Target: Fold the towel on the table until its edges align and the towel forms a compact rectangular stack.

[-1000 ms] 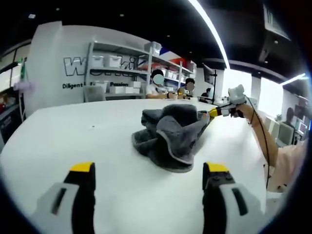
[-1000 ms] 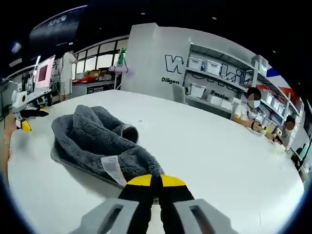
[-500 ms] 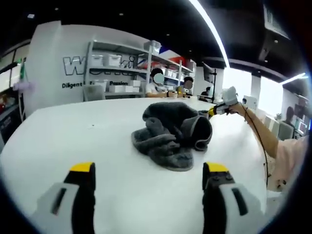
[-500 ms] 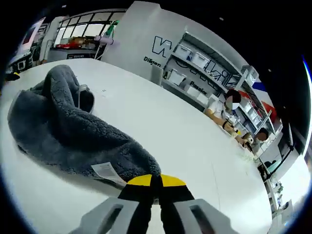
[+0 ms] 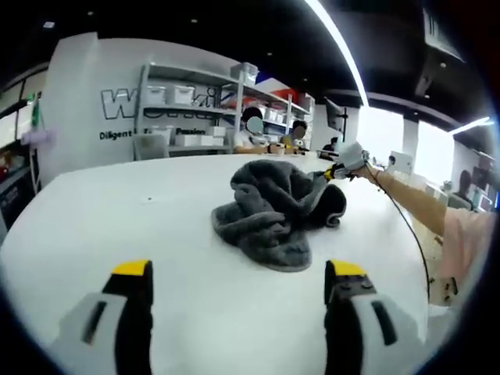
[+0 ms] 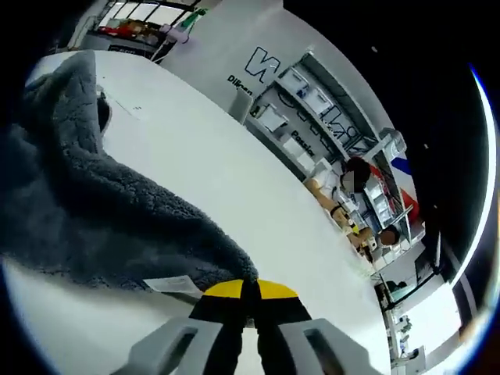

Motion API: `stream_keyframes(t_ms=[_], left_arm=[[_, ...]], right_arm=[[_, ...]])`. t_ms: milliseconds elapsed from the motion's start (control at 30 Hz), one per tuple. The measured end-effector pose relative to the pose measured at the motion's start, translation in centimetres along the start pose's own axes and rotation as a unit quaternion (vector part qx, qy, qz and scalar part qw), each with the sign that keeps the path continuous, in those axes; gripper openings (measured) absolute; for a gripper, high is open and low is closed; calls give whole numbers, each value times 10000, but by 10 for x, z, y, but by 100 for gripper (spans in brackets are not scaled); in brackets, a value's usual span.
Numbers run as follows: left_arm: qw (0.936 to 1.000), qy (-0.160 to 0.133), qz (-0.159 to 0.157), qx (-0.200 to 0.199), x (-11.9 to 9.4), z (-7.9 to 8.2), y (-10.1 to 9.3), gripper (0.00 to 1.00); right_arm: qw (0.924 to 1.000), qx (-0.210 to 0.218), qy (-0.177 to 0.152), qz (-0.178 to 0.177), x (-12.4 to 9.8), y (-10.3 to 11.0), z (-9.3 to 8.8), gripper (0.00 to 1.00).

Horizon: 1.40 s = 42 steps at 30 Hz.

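A grey towel lies crumpled in the middle of the white table. My right gripper reaches in from the right, shut on the towel's far corner and holding it lifted over the heap. From that gripper's own camera the towel hangs from my right gripper, whose jaws are closed on its edge beside a white label. My left gripper stands open low over the near table, well short of the towel, with nothing between its fingers.
Shelves with white bins and seated people sit beyond the table's far edge. A person's sleeve shows at the right. Bare table spreads around the towel.
My right gripper has carried the towel's corner up and across toward the far side, folding it over the heap. The left gripper has stayed still and open.
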<state>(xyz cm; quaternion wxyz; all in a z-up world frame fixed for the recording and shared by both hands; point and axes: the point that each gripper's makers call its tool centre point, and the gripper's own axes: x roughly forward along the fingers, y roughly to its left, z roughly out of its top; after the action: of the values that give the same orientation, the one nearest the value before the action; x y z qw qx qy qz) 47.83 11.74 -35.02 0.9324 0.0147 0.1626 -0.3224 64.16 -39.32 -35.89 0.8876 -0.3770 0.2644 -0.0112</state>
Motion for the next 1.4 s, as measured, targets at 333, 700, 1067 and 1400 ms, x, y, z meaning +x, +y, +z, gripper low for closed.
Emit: stream_keyframes(t_ms=[333,700,1067,1400], left_arm=[[10000,59,5,35,2,-2,0,96],[9999,115,-1,51,4,-2,3,95],[9999,99,-35,51,4,-1,1,95],[9998,162,-81,118,5,-5,-5,95]], right_arm=[[9994,-92,-194,271,15,10,13,4],[9991,171,-164,345,25,20,5,5],[9957,741,-249,487,13,22,-1,22],[9915,945,-501,735,-13,25,-1,34]])
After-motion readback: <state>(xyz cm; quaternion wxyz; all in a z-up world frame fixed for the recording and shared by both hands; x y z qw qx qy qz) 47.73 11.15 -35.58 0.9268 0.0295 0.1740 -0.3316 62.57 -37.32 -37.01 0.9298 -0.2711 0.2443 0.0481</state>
